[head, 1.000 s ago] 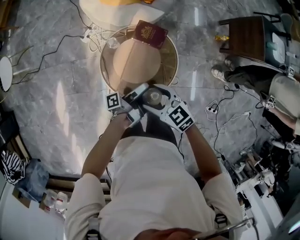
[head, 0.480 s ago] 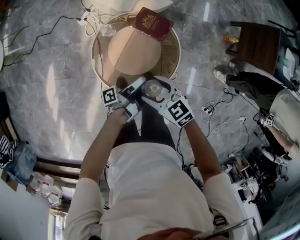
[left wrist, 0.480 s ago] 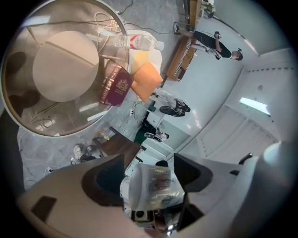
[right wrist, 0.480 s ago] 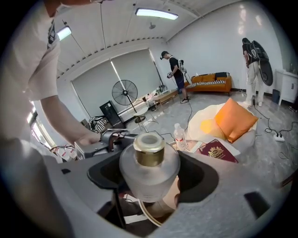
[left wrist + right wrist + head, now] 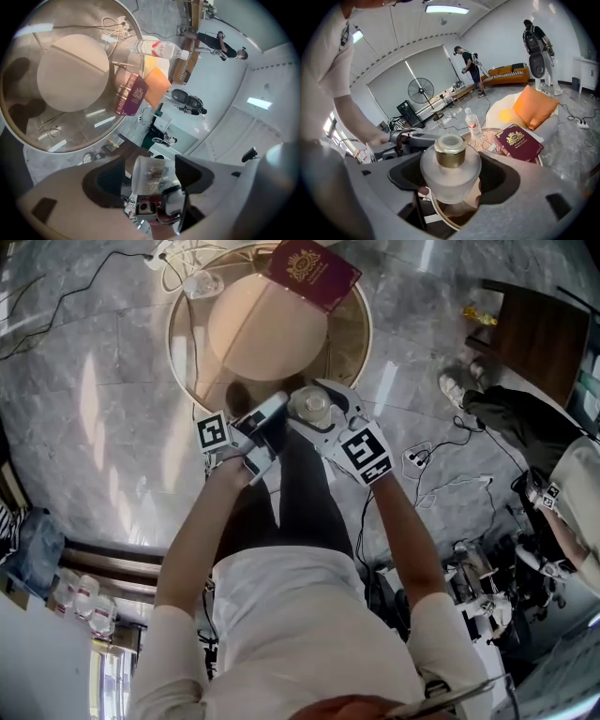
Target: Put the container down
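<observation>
Over the rim of the glass worktop (image 5: pixel 173 343), right gripper (image 5: pixel 451 180) jaws clamp the frosted container (image 5: pixel 450 164) (gold collar); left gripper (image 5: pixel 151 176) jaws apart beside it

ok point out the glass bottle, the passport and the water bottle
glass bottle (image 5: pixel 450 171), right gripper view, its frosted body
passport (image 5: pixel 518 140), right gripper view, its cover
water bottle (image 5: pixel 474 124), right gripper view, its label

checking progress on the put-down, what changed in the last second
The right gripper and left gripper edged forward, bringing the container over the near rim of the table. Nothing let go: the right still clamps it. The red booklet stays at the far edge.
</observation>
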`<state>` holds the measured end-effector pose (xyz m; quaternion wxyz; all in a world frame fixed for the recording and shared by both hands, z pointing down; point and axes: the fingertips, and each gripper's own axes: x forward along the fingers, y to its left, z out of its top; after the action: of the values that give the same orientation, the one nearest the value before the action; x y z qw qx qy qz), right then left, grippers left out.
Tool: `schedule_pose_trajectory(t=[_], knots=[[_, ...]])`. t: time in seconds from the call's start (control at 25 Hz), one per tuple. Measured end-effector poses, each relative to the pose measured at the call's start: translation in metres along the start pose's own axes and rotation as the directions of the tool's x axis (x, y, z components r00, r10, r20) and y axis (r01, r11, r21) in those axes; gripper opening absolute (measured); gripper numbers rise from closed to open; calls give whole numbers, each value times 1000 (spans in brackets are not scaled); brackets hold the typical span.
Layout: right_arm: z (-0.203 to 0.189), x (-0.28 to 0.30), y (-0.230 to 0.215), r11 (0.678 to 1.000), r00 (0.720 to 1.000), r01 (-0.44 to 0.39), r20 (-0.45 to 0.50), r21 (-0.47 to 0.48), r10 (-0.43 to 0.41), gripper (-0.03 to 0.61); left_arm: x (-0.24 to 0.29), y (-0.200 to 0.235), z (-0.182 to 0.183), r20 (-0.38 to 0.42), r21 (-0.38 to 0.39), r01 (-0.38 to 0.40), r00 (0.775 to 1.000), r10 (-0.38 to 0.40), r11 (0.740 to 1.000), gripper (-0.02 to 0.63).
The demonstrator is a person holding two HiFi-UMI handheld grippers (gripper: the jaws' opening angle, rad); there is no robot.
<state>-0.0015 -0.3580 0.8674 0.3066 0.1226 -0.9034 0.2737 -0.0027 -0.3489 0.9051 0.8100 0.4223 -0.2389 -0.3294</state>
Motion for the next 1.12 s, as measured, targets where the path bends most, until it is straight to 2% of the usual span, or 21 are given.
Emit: schedule_pose_trajectory(t=[0.36, 0.52, 0.8, 1.12], knots=[[-49, 44, -56, 997, 998, 63, 0, 43, -63, 334, 9, 48, 42, 42, 2, -14, 999, 14, 1000, 311], [-77, 65, -81, 996, 996, 83, -18, 30, -82, 334, 7, 68, 56, 54, 18, -26, 998, 25, 999, 311], [-113, 94, -111, 990, 991, 133, -33, 36, -132, 334, -1, 110, 60, 29, 44, -74, 997, 73, 996, 311], [-142, 124, -131, 985, 983, 170, -72, -14, -171, 334, 1, 130, 65, 57, 26, -90, 994, 88, 996, 311]])
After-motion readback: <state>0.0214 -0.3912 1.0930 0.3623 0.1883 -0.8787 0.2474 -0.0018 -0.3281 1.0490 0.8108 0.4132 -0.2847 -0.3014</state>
